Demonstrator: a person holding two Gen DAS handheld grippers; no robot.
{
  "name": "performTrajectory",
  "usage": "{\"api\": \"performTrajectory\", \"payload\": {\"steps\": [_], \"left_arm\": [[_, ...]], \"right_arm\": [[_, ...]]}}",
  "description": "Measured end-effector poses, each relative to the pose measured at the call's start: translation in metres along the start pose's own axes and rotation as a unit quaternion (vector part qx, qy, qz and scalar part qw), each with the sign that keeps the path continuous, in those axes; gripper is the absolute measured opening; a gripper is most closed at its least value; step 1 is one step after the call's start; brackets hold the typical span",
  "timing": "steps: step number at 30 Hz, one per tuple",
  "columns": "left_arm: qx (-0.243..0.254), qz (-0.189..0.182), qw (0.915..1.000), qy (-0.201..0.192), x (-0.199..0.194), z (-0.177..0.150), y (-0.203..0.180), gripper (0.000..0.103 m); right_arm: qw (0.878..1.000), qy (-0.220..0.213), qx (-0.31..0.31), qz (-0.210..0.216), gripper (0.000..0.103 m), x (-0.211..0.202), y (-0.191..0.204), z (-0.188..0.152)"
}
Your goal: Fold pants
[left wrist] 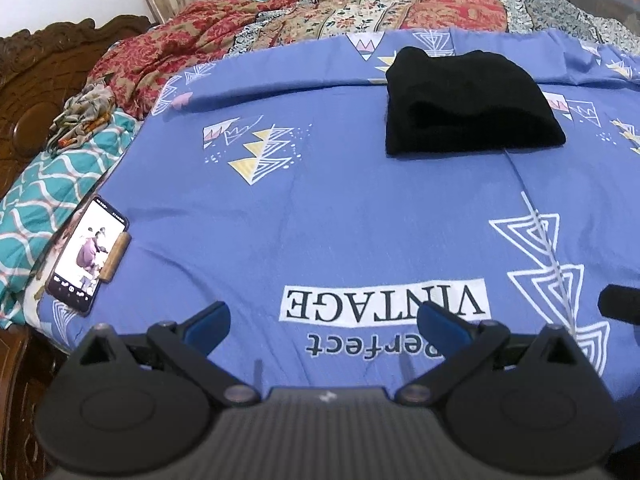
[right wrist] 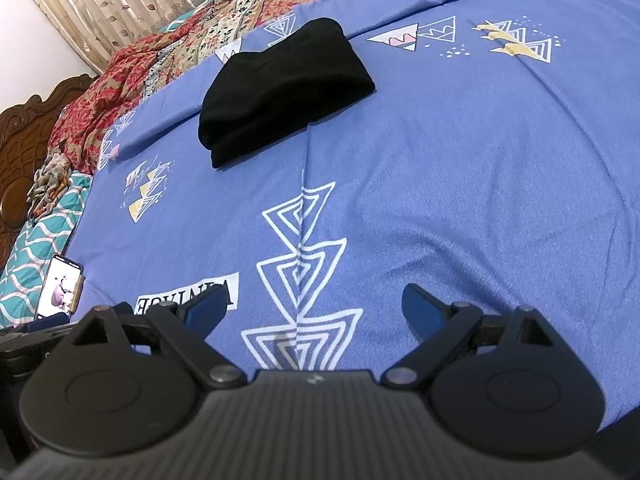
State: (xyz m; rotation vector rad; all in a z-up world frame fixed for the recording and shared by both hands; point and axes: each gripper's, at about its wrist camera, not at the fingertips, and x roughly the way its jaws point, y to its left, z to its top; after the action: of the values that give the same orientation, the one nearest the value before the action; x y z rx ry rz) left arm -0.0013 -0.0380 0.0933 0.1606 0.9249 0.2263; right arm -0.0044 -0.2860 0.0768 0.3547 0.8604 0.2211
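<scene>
The black pants (left wrist: 468, 102) lie folded into a compact bundle on the blue patterned bedsheet (left wrist: 340, 208), far ahead and a bit to the right in the left wrist view. My left gripper (left wrist: 322, 318) hovers low over the near part of the sheet, open, with nothing between its blue fingers (left wrist: 210, 320). In the right wrist view the folded pants (right wrist: 280, 88) sit ahead and to the left on the bedsheet (right wrist: 460, 184). My right gripper (right wrist: 314, 312) is open too and holds nothing, well short of the pants.
A phone (left wrist: 86, 254) with a lit screen lies at the sheet's left edge, seen also as the phone (right wrist: 60, 286) in the right wrist view. A red floral quilt (left wrist: 280, 20) is heaped behind the sheet. A carved wooden headboard (left wrist: 36, 76) stands at the left.
</scene>
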Motion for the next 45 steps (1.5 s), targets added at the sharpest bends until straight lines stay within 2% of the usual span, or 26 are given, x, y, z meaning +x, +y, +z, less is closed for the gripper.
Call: {"api": "performTrajectory", "payload": {"steps": [13, 45], "left_arm": [[0.027, 0.015, 0.9995, 0.005, 0.004, 0.0, -0.006, 0.103], [0.053, 0.031, 0.998, 0.011, 0.012, -0.002, -0.012, 0.103]], "right_arm": [[1.0, 0.003, 0.001, 0.001, 0.096, 0.001, -0.003, 0.002], [1.0, 0.017, 0.009, 0.008, 0.096, 0.006, -0.015, 0.008]]}}
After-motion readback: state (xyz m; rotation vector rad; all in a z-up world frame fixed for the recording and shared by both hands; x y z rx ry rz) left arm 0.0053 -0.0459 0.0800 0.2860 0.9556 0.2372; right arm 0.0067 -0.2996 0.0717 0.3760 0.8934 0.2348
